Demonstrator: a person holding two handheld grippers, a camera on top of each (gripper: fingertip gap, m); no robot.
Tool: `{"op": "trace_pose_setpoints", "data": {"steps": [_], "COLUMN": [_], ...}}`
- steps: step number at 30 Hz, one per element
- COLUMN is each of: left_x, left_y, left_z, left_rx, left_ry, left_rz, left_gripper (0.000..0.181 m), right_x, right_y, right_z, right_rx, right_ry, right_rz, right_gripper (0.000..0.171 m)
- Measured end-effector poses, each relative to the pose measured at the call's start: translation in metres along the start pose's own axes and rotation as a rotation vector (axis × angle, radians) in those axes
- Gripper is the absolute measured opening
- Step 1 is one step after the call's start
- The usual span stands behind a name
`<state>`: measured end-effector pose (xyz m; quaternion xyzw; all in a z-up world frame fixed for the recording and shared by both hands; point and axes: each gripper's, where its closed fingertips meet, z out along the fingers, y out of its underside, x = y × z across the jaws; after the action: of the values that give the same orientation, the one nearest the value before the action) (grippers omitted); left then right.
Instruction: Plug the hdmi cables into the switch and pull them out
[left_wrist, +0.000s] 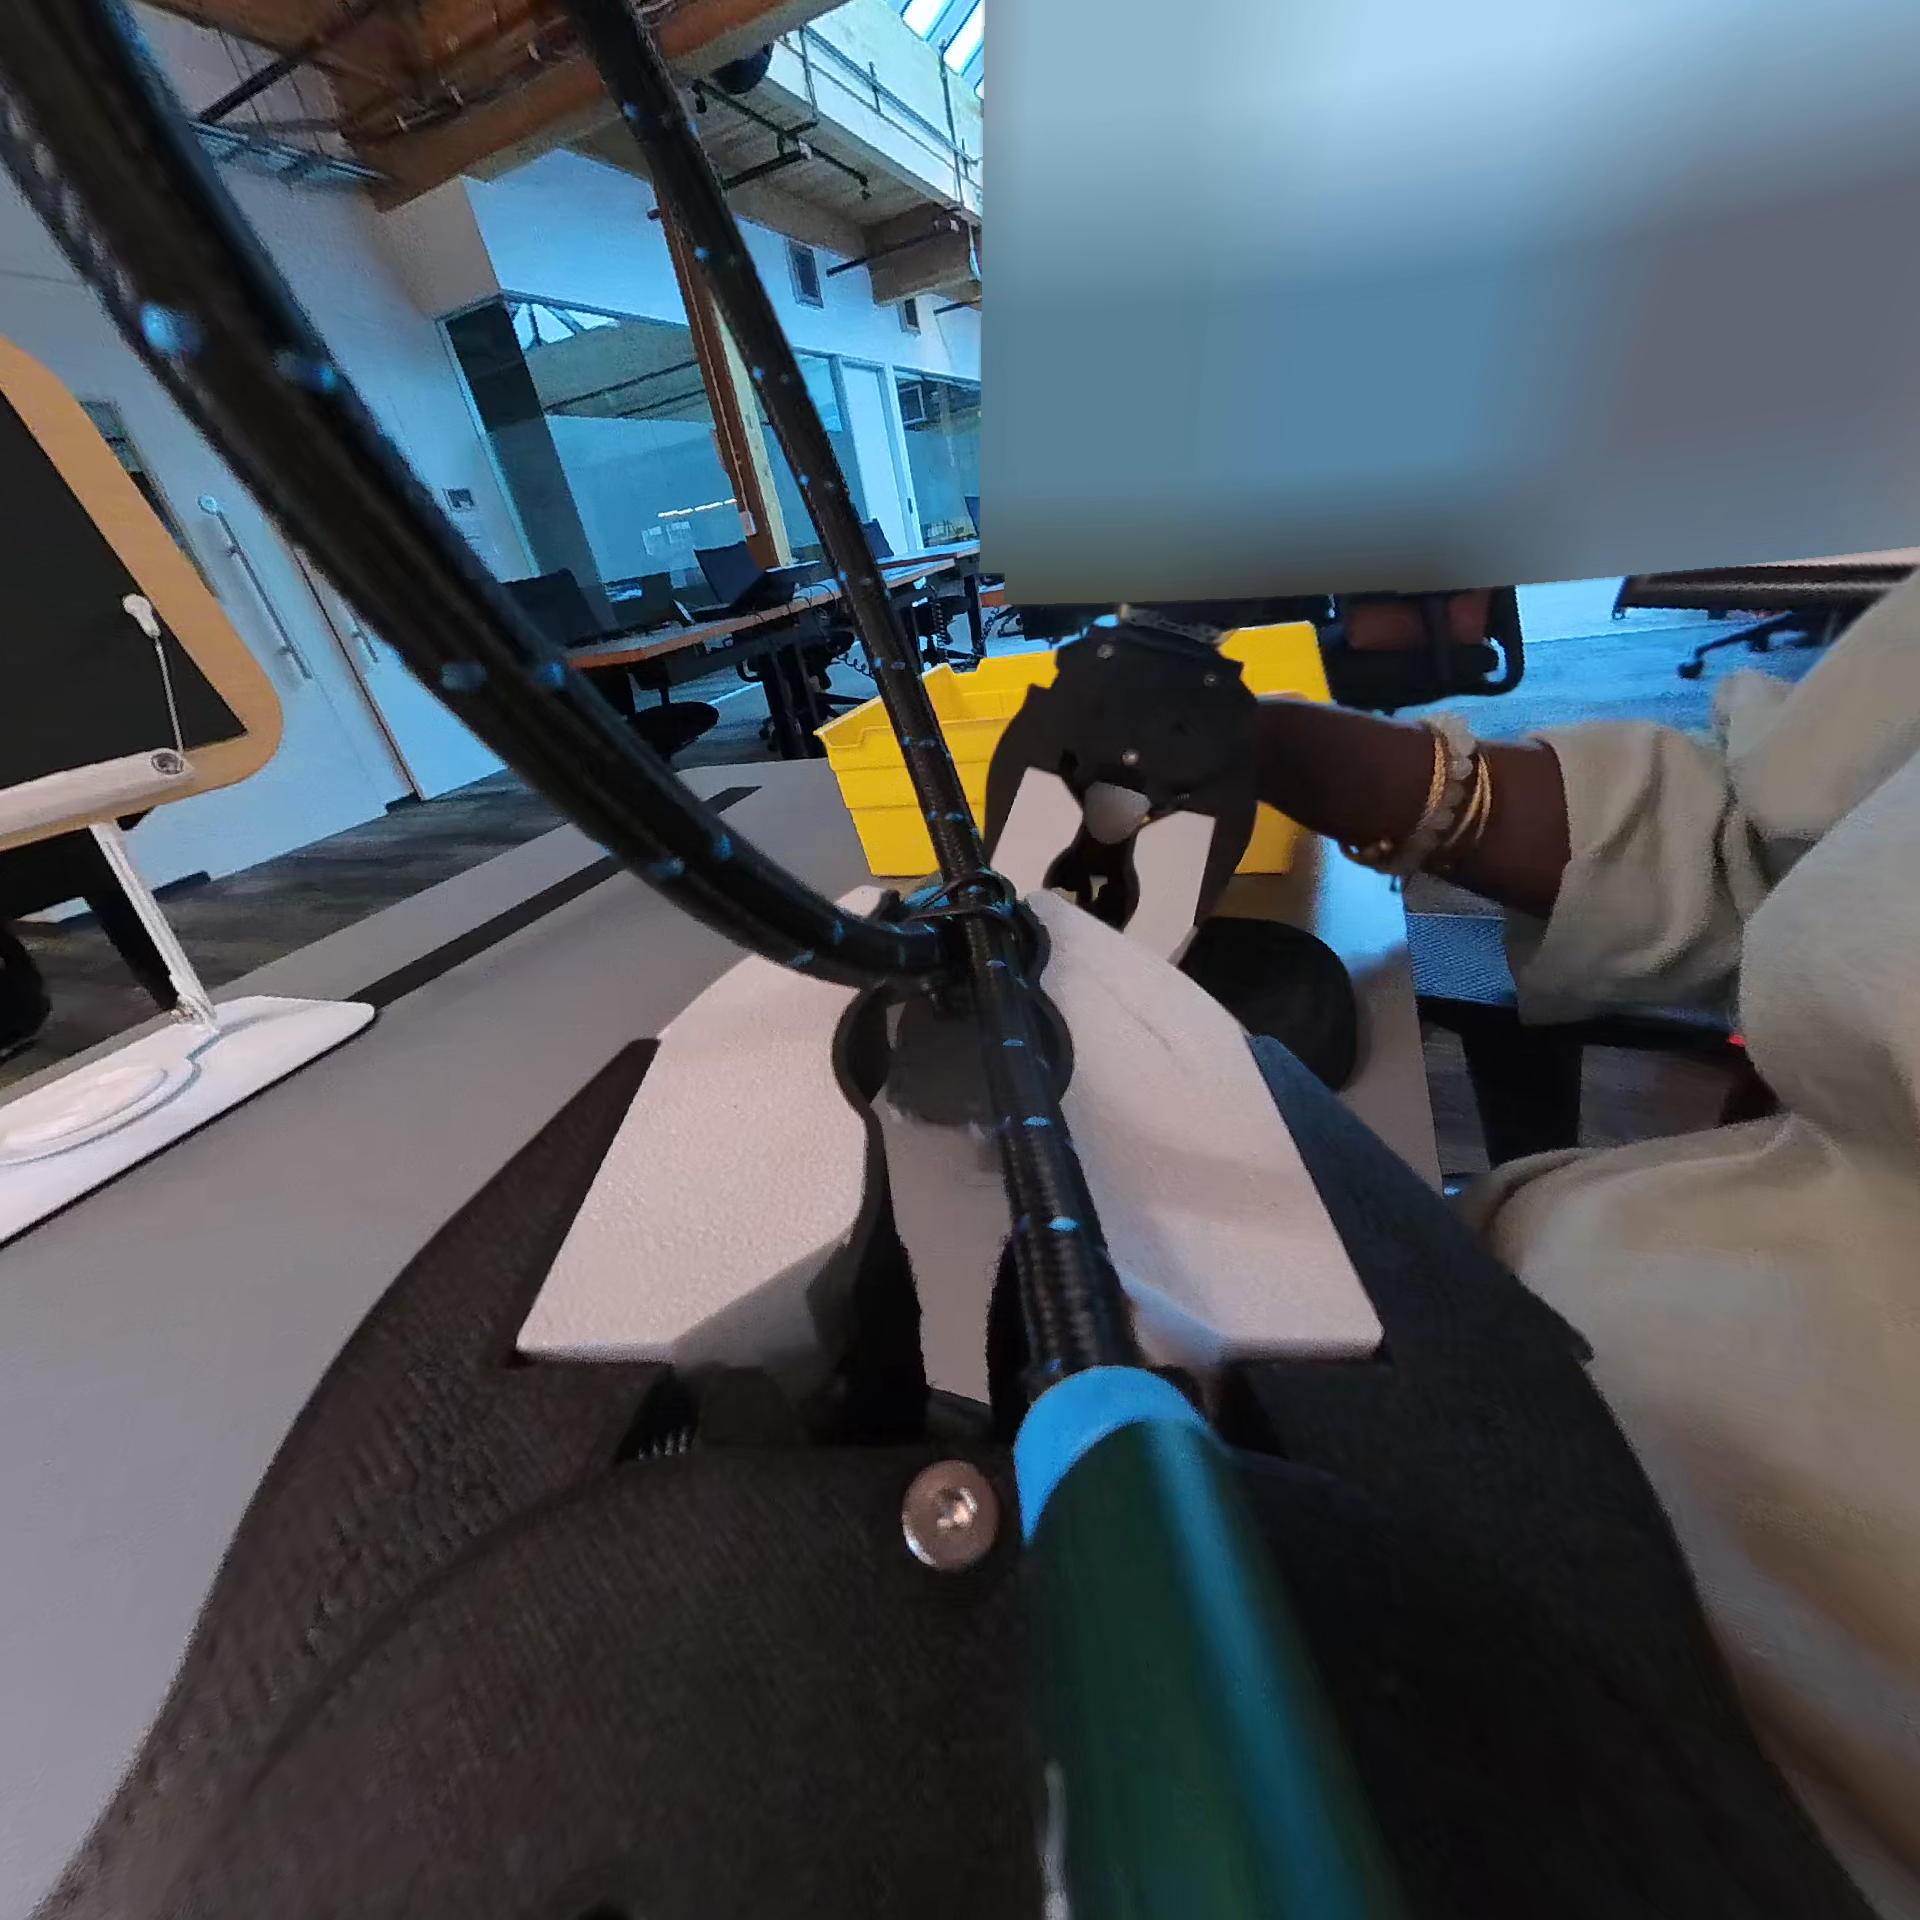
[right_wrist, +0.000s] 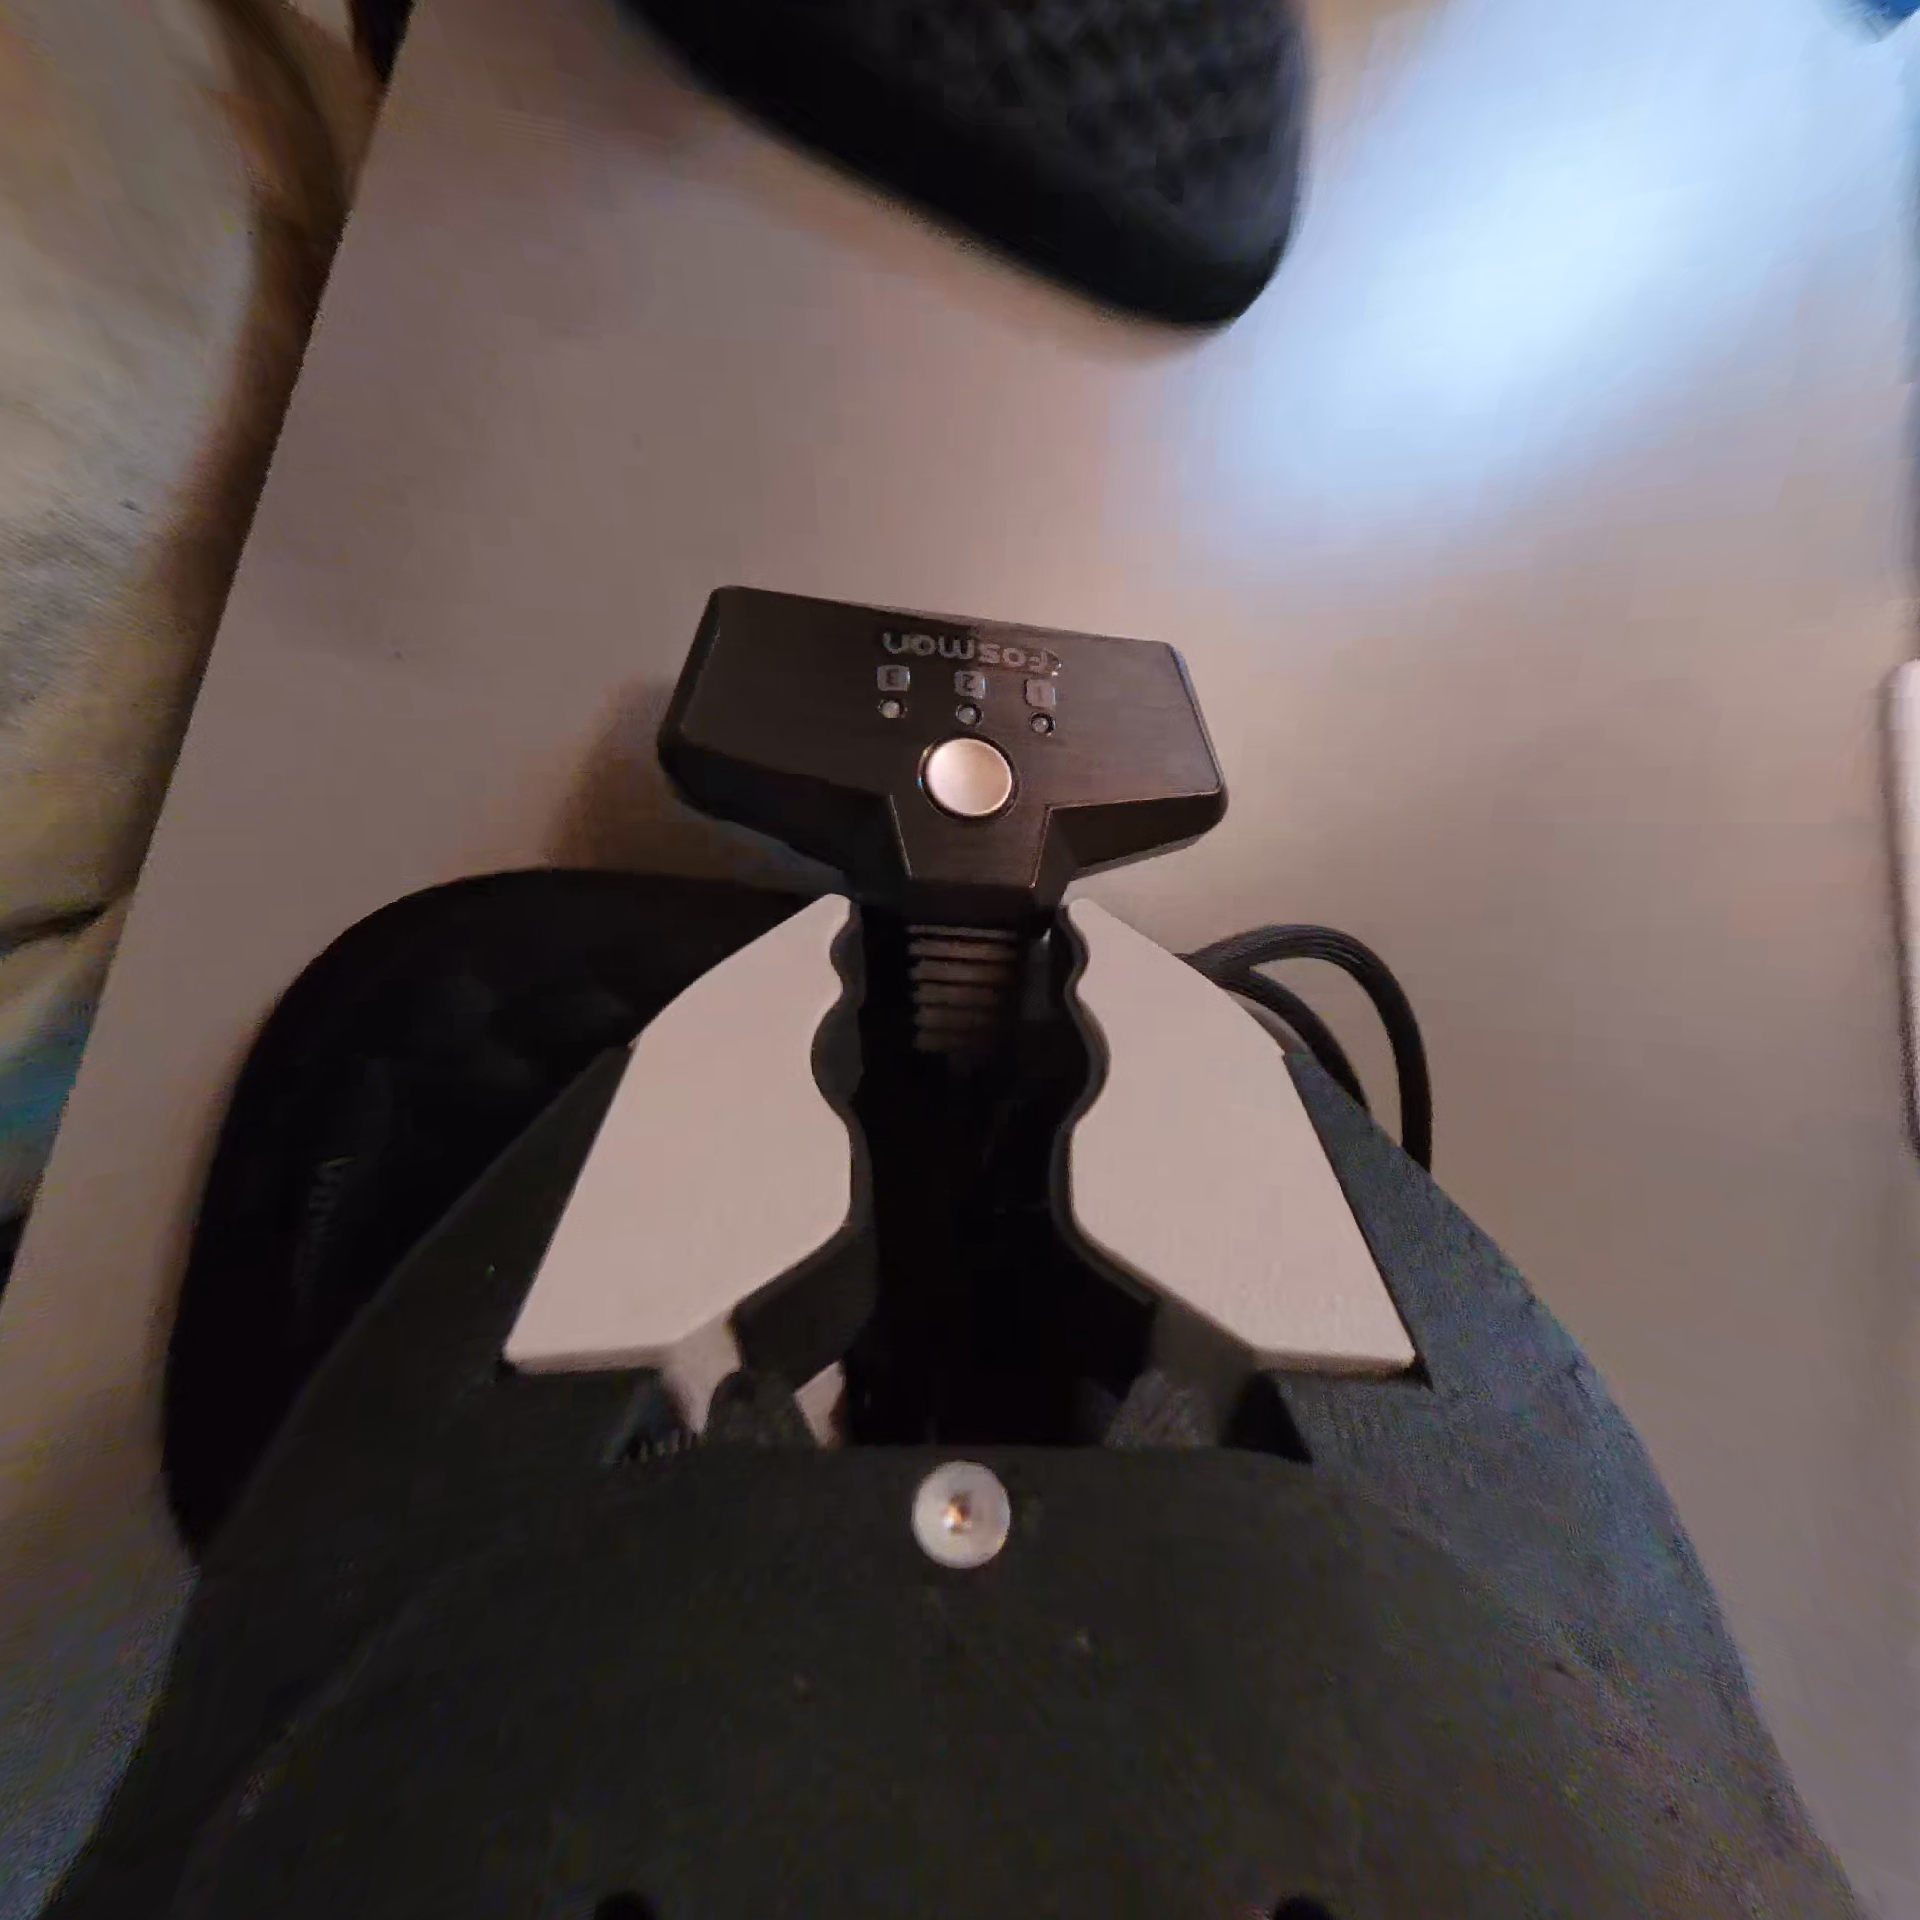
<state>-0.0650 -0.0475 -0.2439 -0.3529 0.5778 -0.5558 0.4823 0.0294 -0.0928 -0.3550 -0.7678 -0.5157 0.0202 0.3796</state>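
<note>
- In the left wrist view, the left claw (left_wrist: 966, 997) fills the lower middle of the frame, its white fingers (left_wrist: 727, 1164) closed narrow around a black braided cable (left_wrist: 1023, 1153).
- The cable runs between the fingers from a green and blue plug sleeve (left_wrist: 1143, 1621) at the bottom centre, then up to the top of the frame.
- A second loop of the same kind of cable (left_wrist: 343, 488) sweeps from the upper left down to the fingertips, where a thin tie bundles the strands.
- The grey table (left_wrist: 312, 1195) spreads across the left half; a white stand (left_wrist: 156, 1081) with a tan-framed dark board sits at the left edge.
- A yellow bin (left_wrist: 894, 769) stands on the table just above centre.
- To its right, the right claw (left_wrist: 1132, 894) points down, held by a person's hand (left_wrist: 1309, 769) with bracelets and a pale sleeve.
- In the right wrist view, the right claw (right_wrist: 961, 914) holds the switch (right_wrist: 940, 748) by its ribbed neck at the centre of the frame.
- The switch is black with a round silver button and three small lights; its wide end points towards the top of the frame, over the pale table (right_wrist: 623, 468).
- A thin black cord (right_wrist: 1361, 997) loops at the right behind the fingers.
- A dark rounded object (right_wrist: 1018, 135), blurred, lies at the top of the frame.
</note>
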Motion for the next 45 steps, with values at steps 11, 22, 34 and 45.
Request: {"op": "trace_pose_setpoints", "data": {"steps": [11, 22, 34, 45], "left_x": [0.022, 0.038, 0.036, 0.039], "left_y": [0.005, 0.002, 0.014, 0.021], "left_z": [0.037, 0.035, 0.036, 0.038], "left_rx": [0.083, 0.118, 0.038, -0.009], "left_ry": [0.082, 0.146, 0.135, 0.137], "left_rz": [-0.213, -0.035, 0.009, 0.063], "left_gripper": [0.021, 0.021, 0.021, 0.021], "right_x": [0.002, -0.007, -0.023, -0.029], "right_y": [-0.036, -0.038, -0.042, -0.045], "right_z": [-0.065, -0.060, -0.050, -0.048], "right_rx": [0.579, 0.552, 0.474, 0.460], "right_ry": [0.228, 0.170, 0.081, 0.061], "right_rz": [0.119, 0.112, 0.055, 0.026], "right_gripper": [0.034, 0.034, 0.034, 0.034]}}
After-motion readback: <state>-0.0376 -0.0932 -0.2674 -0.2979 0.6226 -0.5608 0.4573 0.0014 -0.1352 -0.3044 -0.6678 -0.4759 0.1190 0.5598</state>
